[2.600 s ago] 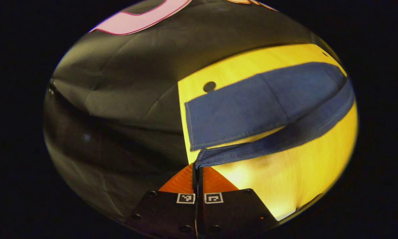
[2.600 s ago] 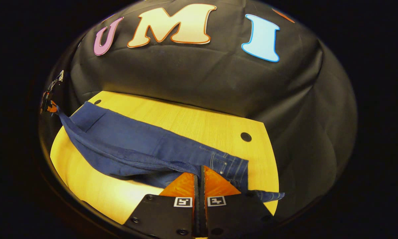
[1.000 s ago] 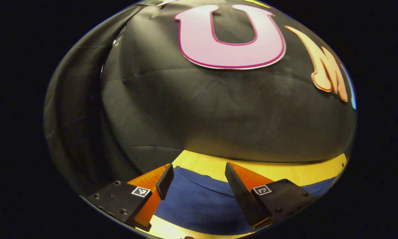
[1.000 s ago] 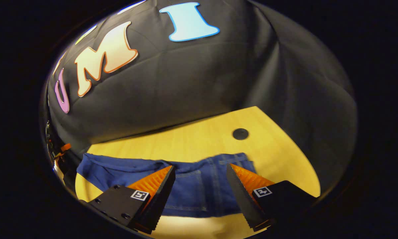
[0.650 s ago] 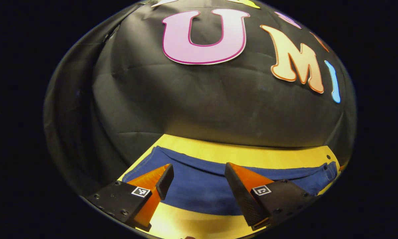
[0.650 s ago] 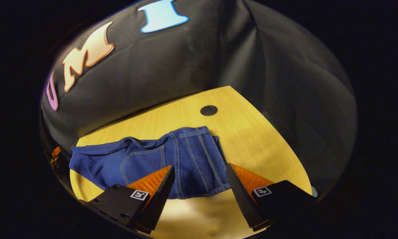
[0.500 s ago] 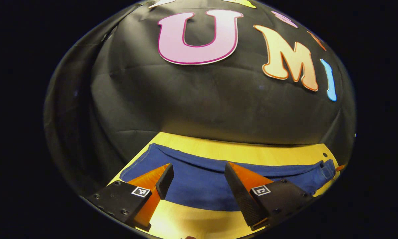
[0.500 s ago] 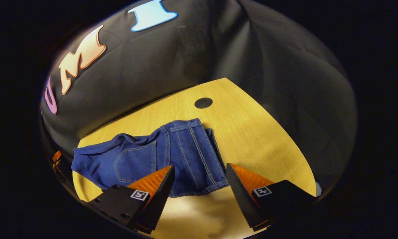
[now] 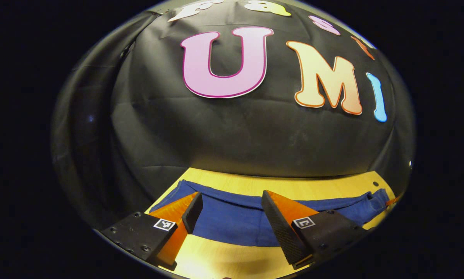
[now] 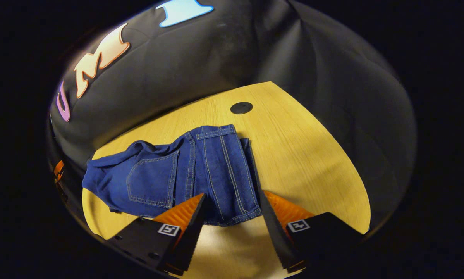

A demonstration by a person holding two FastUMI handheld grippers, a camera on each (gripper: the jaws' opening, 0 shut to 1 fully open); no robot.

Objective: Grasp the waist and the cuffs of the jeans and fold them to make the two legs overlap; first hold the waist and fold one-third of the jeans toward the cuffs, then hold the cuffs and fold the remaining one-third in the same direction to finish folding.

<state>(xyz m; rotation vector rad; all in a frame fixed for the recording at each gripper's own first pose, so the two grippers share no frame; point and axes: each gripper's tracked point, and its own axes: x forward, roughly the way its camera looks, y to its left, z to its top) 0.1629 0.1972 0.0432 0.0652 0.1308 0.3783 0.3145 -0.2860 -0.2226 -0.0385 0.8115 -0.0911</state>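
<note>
Dark blue jeans (image 10: 201, 170) lie flat on the wooden table (image 10: 305, 155), one leg over the other. In the right gripper view their waist end with a back pocket (image 10: 150, 182) points at me. My right gripper (image 10: 232, 207) stands open just above the near edge of that end and holds nothing. In the left gripper view the jeans (image 9: 232, 223) run as a long blue band across the table (image 9: 224, 259). My left gripper (image 9: 229, 206) hovers open over the leg end, empty. That left gripper (image 10: 57, 170) also peeks in at the far left of the right gripper view.
A round black hole (image 10: 241, 107) sits in the tabletop beyond the waist end. The booth's black cloth wall (image 9: 255, 135) hangs close behind the table's far edge. Bare wood lies right of the jeans and in front of them.
Both grippers, shut on the jeans 2.6 s ago, have let go and stand open. Over the last second the right gripper has drawn back, so more of the waist end shows.
</note>
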